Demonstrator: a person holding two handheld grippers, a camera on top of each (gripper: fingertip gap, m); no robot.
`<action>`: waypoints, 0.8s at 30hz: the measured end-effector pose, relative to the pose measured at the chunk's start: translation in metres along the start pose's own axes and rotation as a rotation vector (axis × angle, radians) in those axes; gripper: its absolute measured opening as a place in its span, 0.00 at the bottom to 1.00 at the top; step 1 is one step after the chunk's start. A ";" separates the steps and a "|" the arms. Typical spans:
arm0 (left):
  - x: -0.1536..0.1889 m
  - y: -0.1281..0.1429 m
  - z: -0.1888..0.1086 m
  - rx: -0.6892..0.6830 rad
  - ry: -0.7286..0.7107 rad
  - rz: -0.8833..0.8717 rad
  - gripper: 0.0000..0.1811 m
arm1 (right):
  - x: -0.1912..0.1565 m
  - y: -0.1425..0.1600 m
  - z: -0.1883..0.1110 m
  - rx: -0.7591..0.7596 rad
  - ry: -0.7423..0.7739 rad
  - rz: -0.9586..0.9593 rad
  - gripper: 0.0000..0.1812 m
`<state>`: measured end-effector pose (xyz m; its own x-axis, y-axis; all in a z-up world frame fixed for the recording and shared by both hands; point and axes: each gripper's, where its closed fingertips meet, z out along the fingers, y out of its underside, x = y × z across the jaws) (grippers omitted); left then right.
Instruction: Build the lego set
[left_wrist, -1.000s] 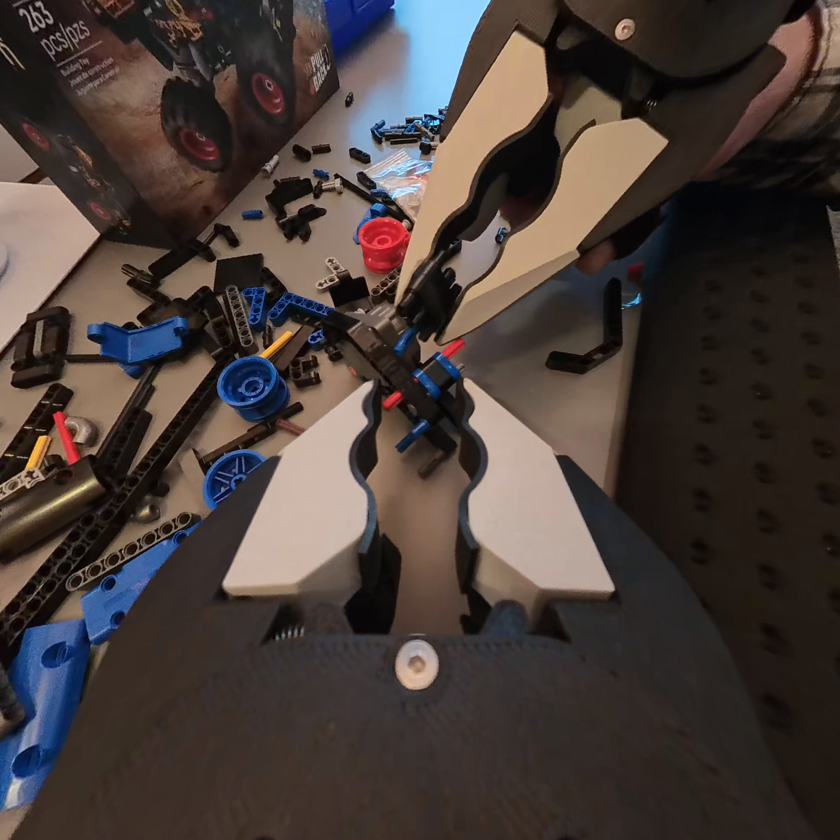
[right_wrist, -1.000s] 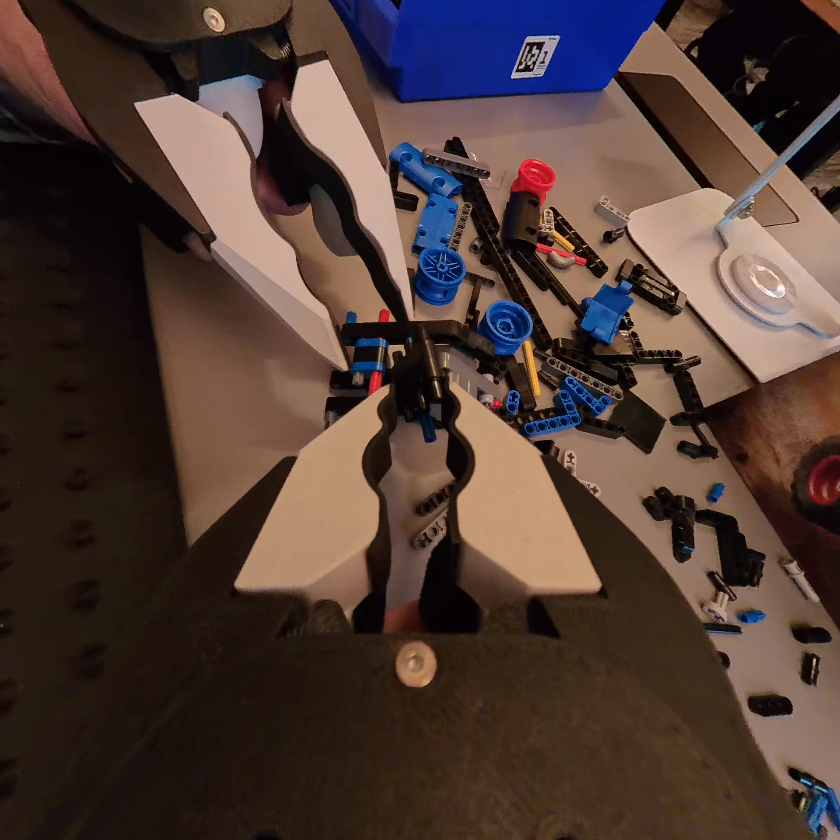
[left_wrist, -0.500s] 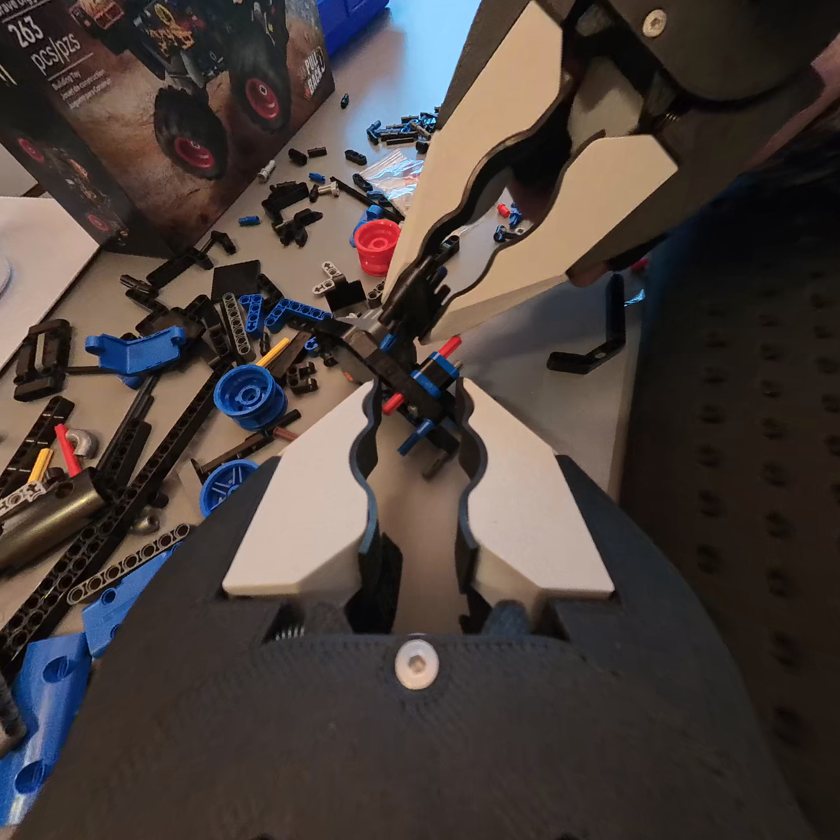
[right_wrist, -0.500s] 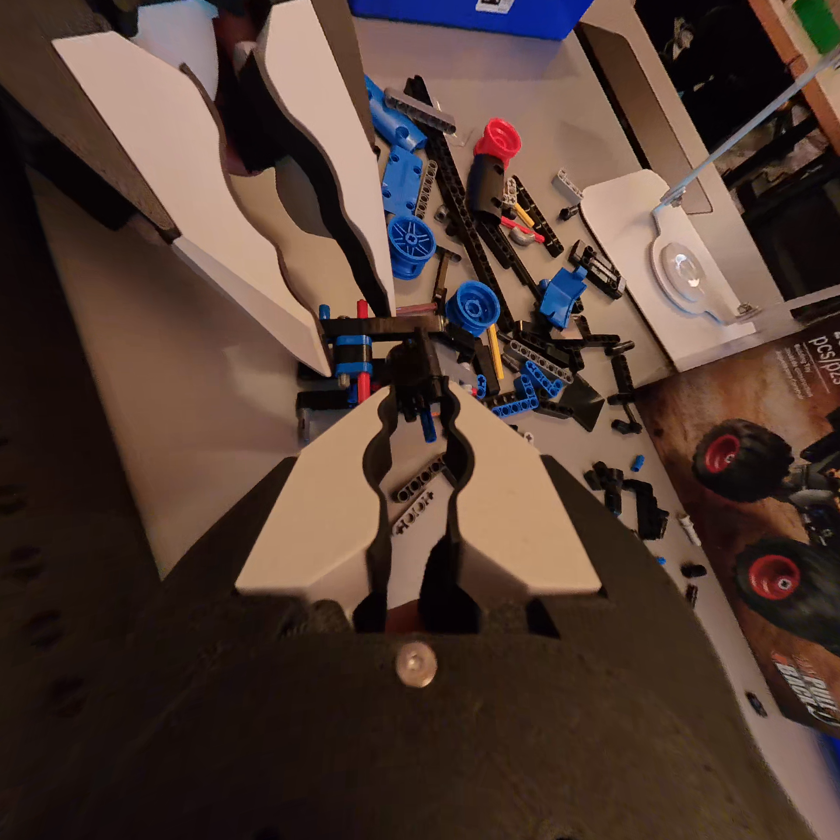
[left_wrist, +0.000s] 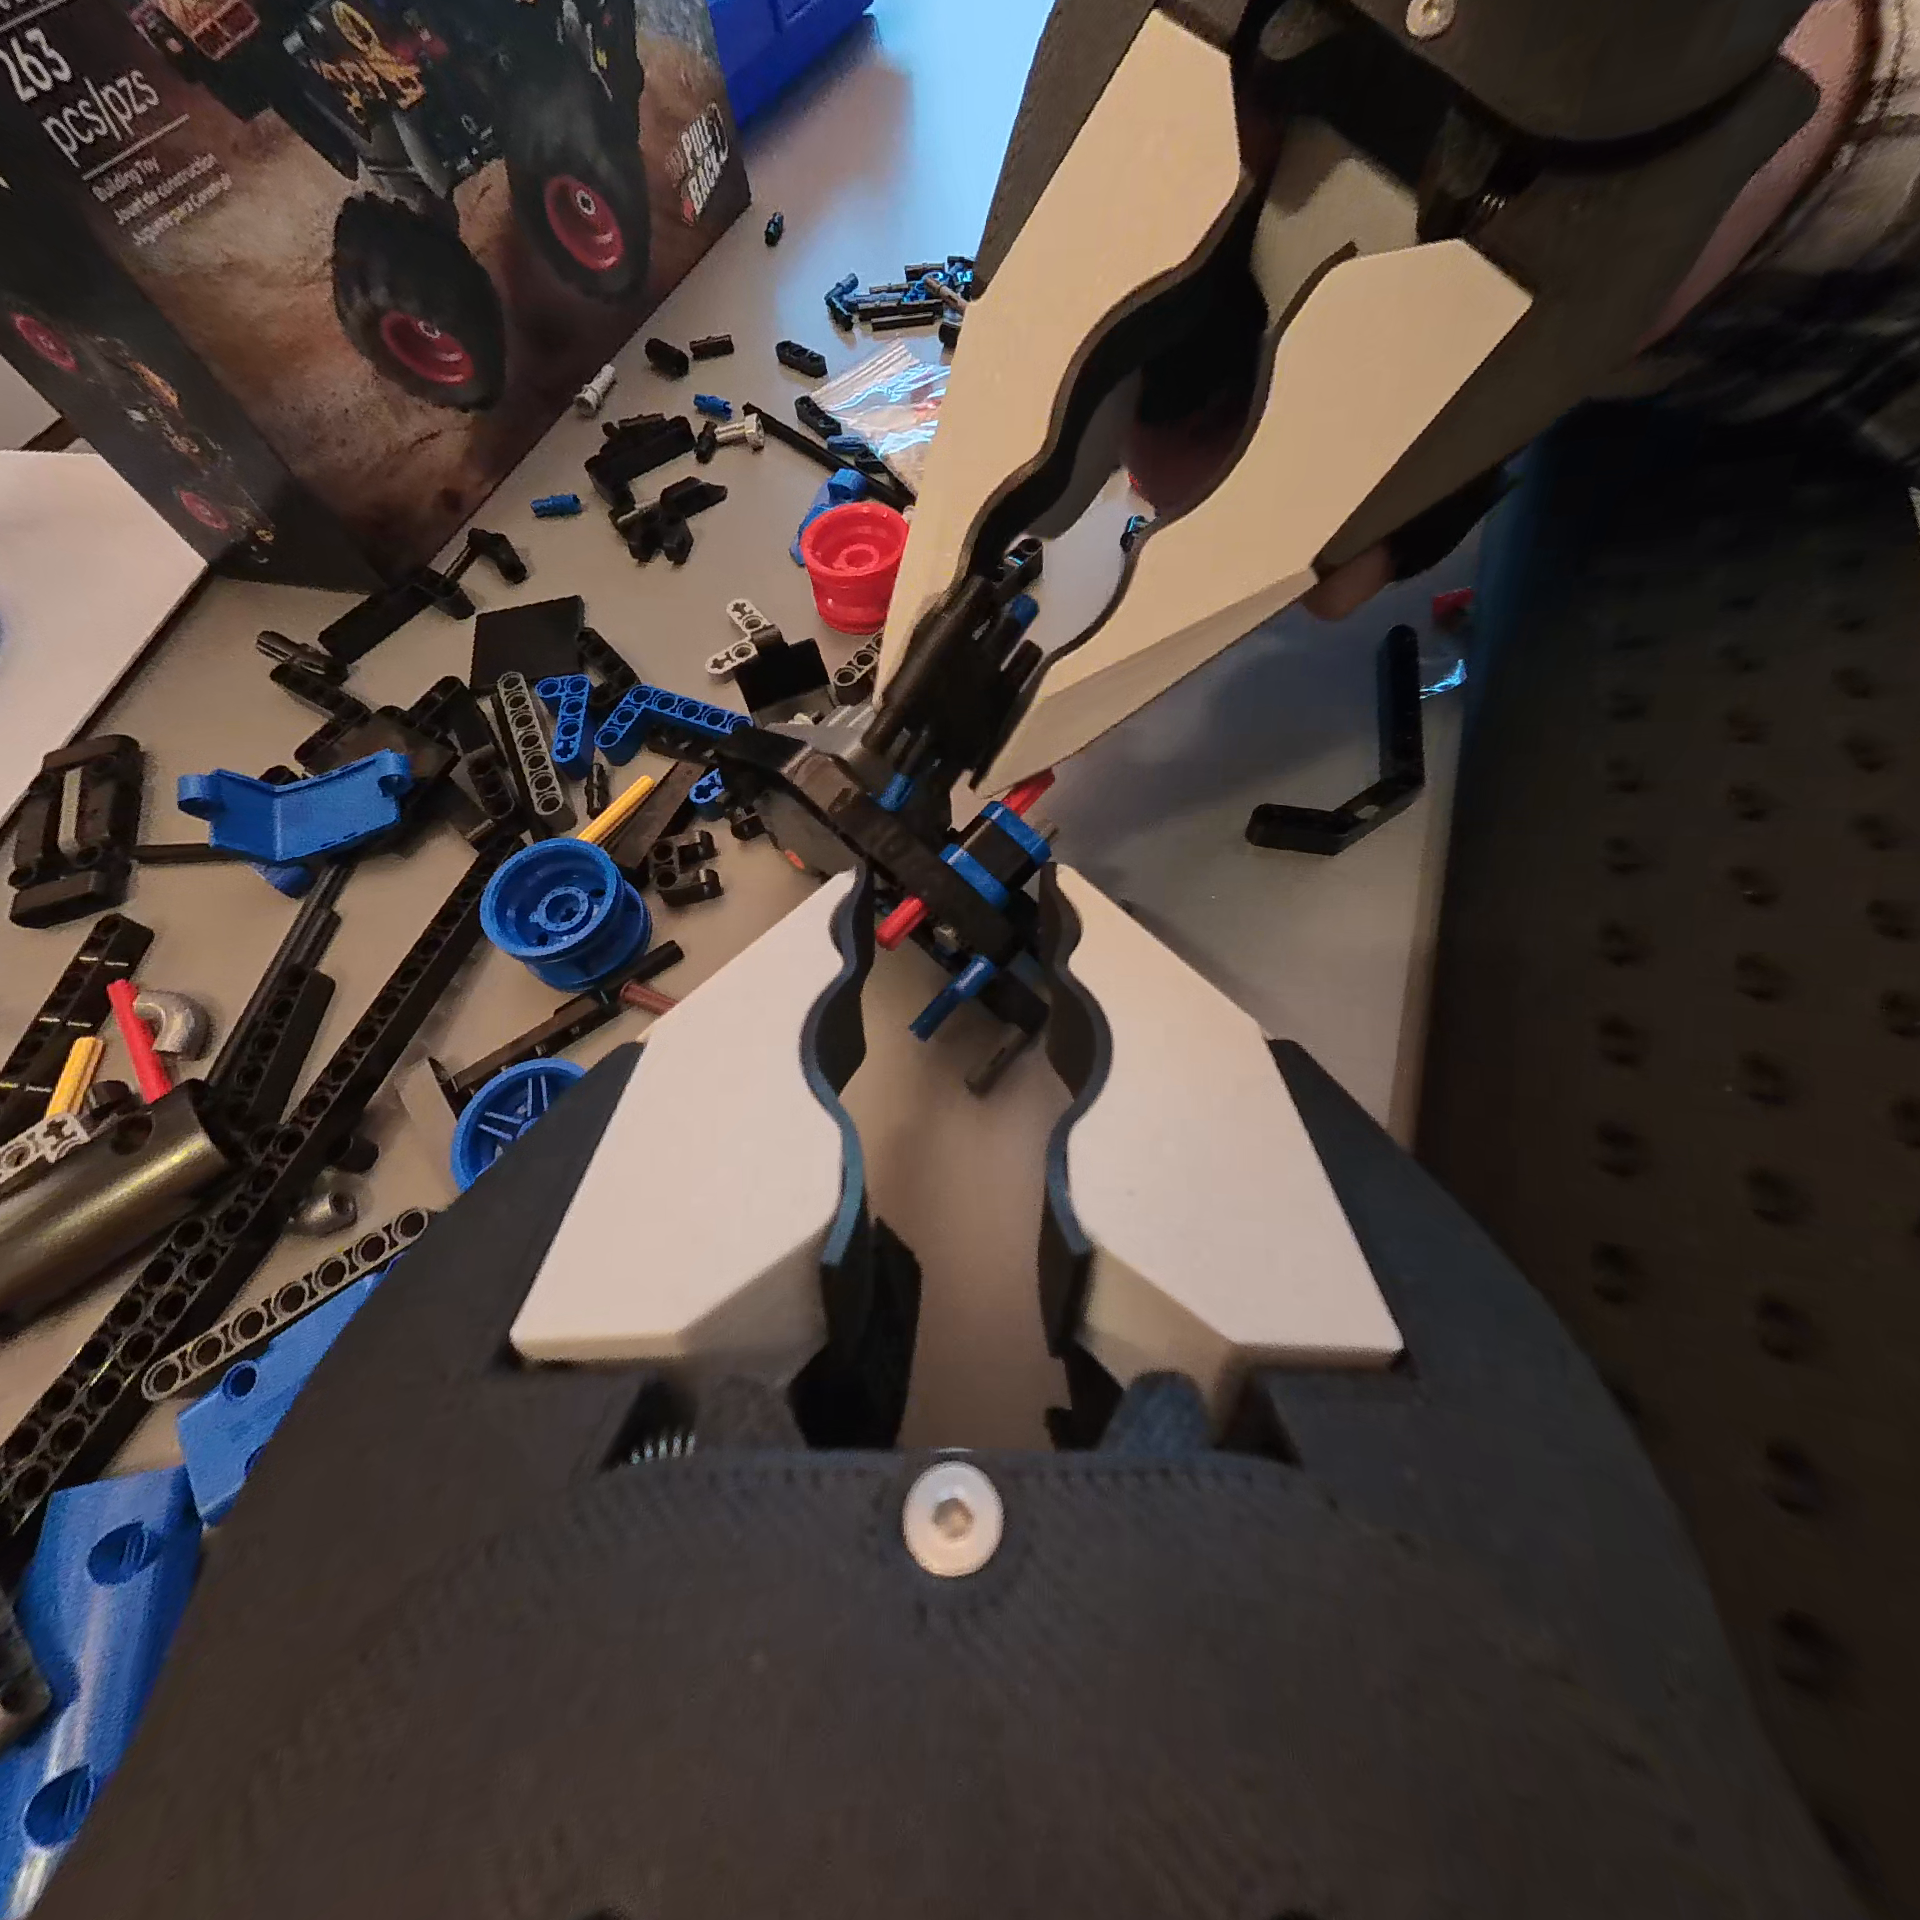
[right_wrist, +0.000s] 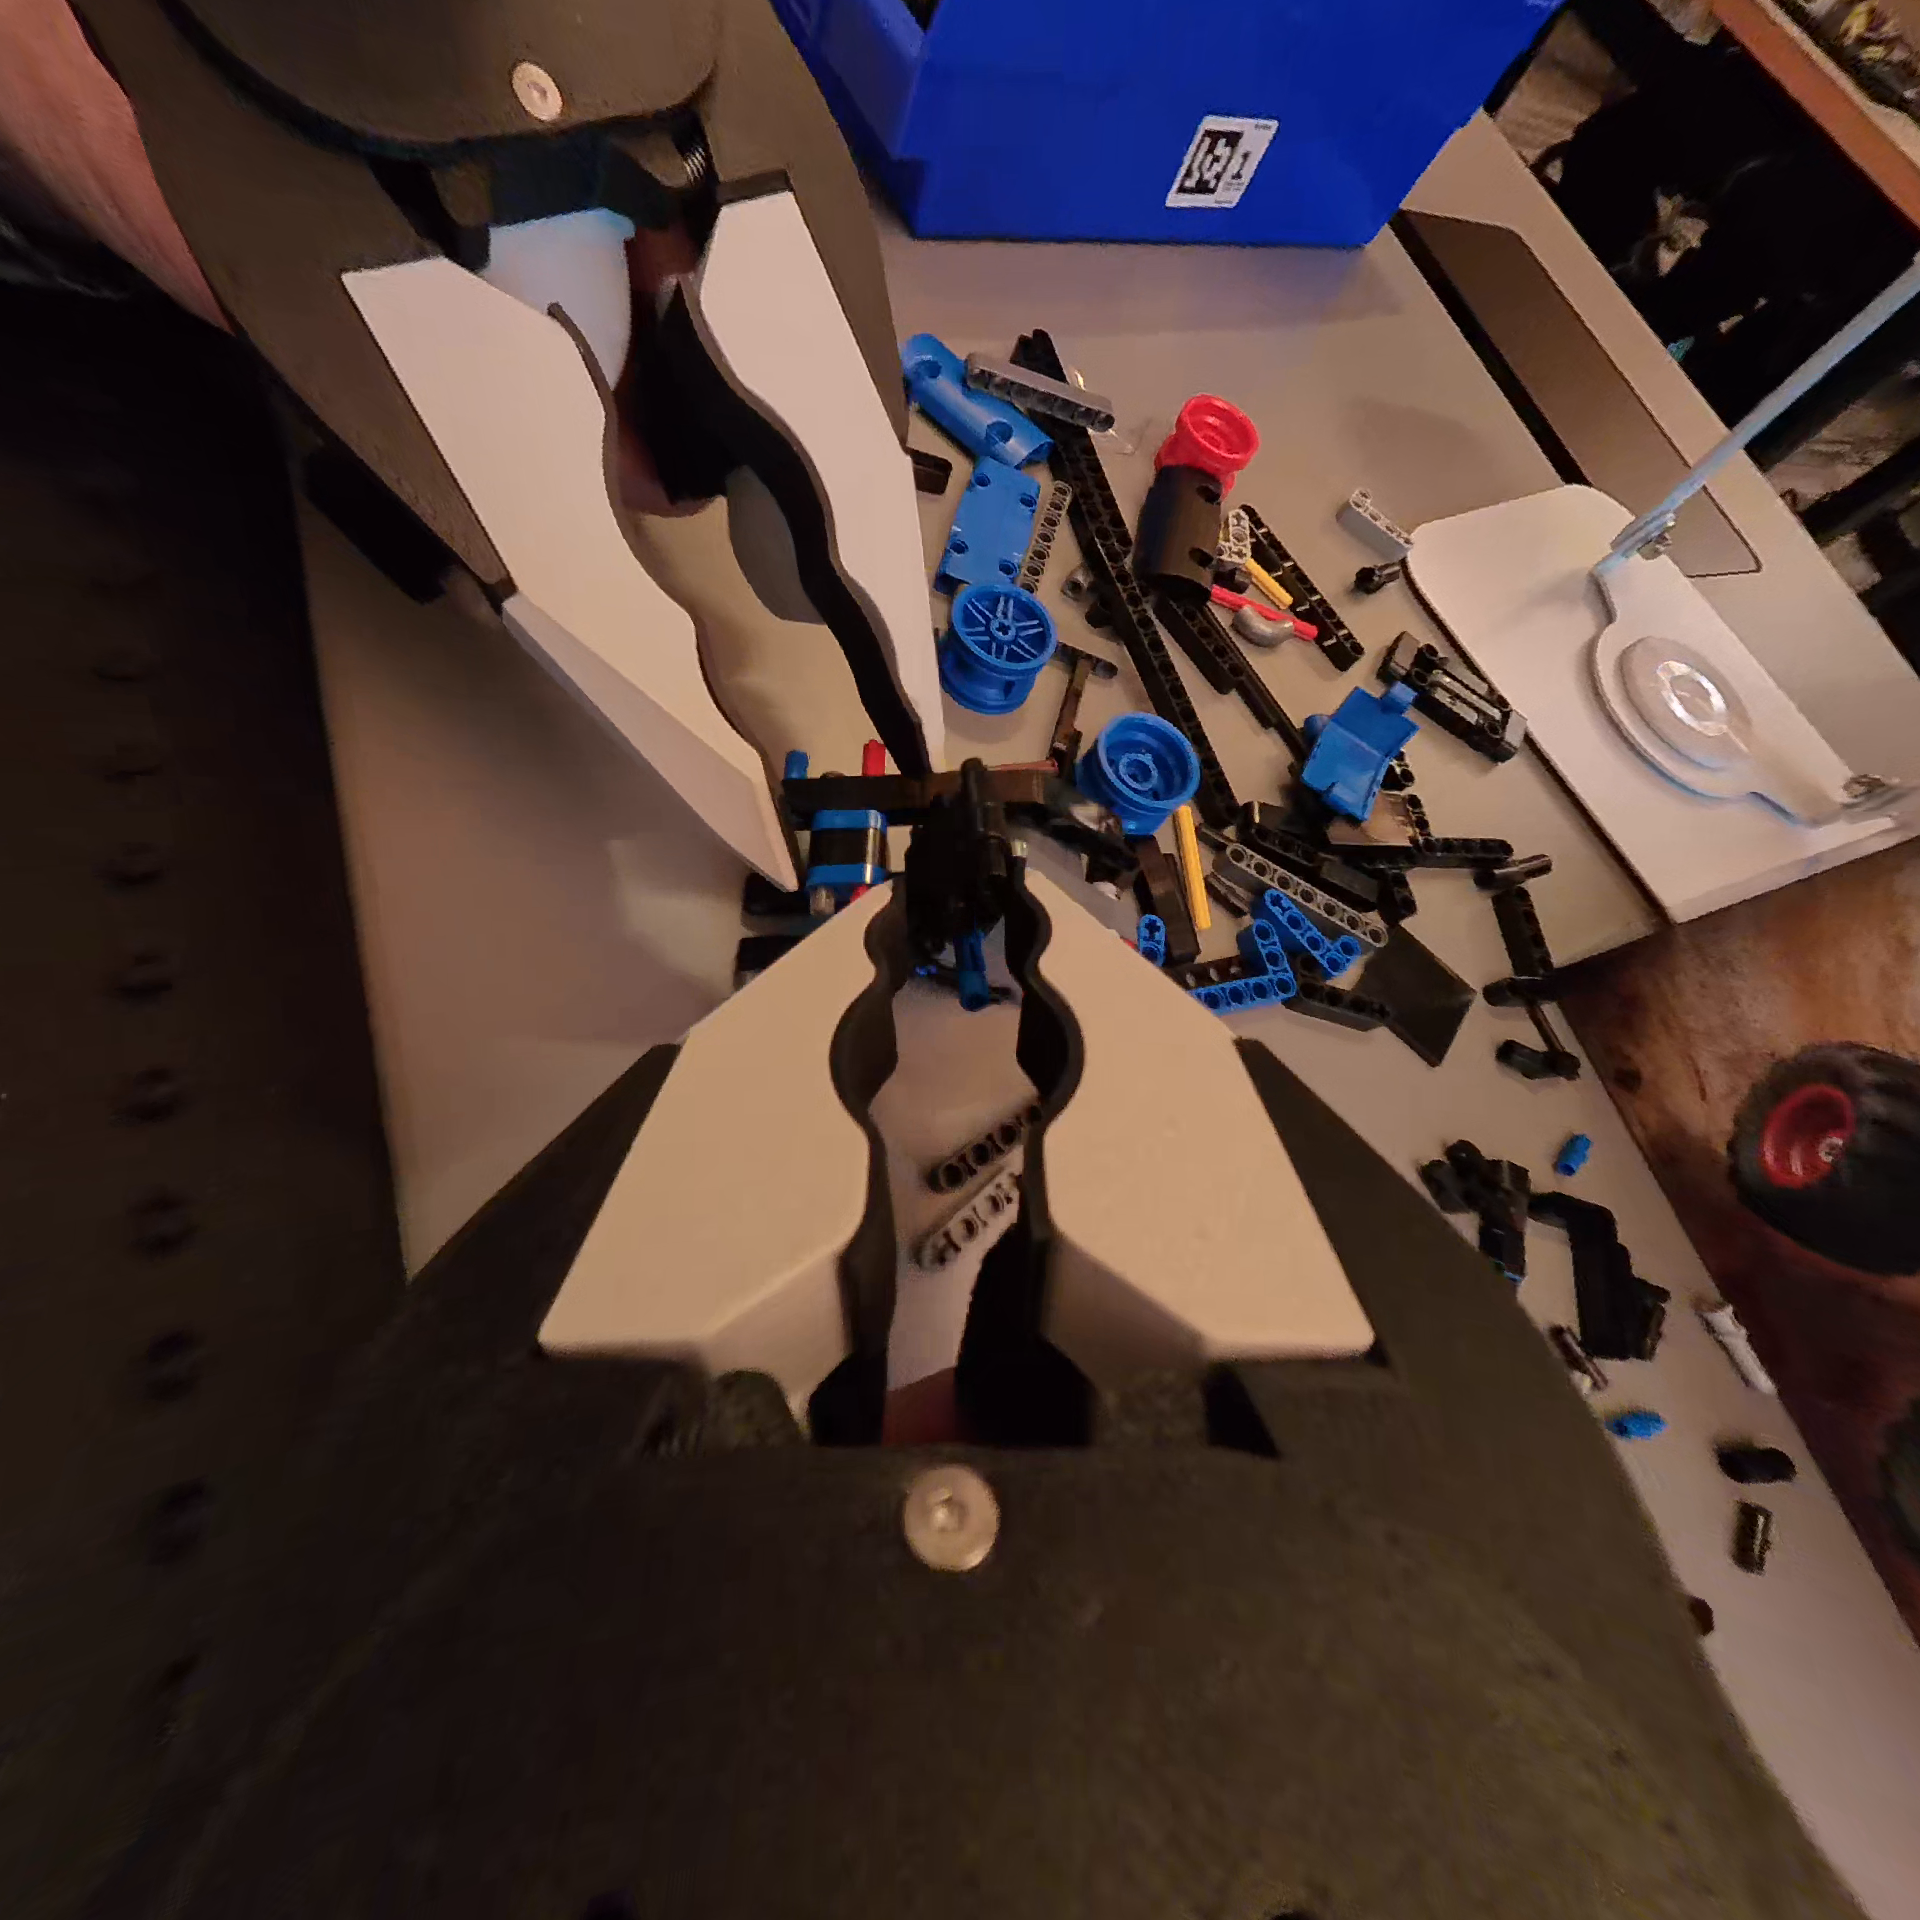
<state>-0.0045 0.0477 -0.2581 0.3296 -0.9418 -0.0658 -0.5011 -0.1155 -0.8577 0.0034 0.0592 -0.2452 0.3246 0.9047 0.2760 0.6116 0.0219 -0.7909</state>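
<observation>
**A:** Describe the work surface, left to right, from the left wrist view.

**B:** Grey table (left_wrist: 1226, 935). Far left: a white sheet (left_wrist: 73, 582). Behind it stands the set's box (left_wrist: 343, 260), printed with a monster truck. In front of the box: loose parts, including long black beams (left_wrist: 260, 1174), a blue angled panel (left_wrist: 296, 805) and a blue wheel hub (left_wrist: 561, 914). Centre: a red wheel hub (left_wrist: 852, 561). Right of centre: a black L-shaped beam (left_wrist: 1351, 769), lying apart from the heap. Beyond the table edge: a dark dimpled mat (left_wrist: 1683, 1039).

**A:** Location of the build?

**B:** The partial assembly (left_wrist: 914, 862), black with blue and red pins, sits near the front table edge, between the two tools.

**A:** Tool states?

**B:** Left gripper (left_wrist: 951, 883): tips pinch the assembly's near end, jaws partly closed around it. Right gripper (right_wrist: 956, 883): tips pressed onto a small black connector piece (right_wrist: 951, 842) at the assembly's top, jaws narrow.

**A:** And the room, from the right wrist view?

**B:** Same mat at left. A blue bin (right_wrist: 1143, 114) with a square marker label stands at the table's far end. Right of the parts heap: a white plate (right_wrist: 1538, 675) bearing a clear disc, with a thin metal rod rising from it. Far right: dark, cluttered background, detail not resolvable.
</observation>
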 end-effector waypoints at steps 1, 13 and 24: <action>0.000 0.000 0.000 0.000 0.000 0.001 0.16 | 0.001 0.001 0.000 0.001 0.000 0.000 0.09; -0.007 -0.010 -0.005 0.017 -0.052 0.022 0.24 | 0.000 0.001 0.000 0.046 -0.030 -0.017 0.09; 0.012 -0.041 -0.014 0.104 -0.036 0.258 0.04 | -0.013 -0.017 -0.021 0.155 -0.087 -0.062 0.09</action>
<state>0.0090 0.0368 -0.2165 0.2311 -0.9236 -0.3058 -0.4878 0.1620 -0.8578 0.0045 0.0378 -0.2241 0.2221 0.9326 0.2844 0.5083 0.1381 -0.8500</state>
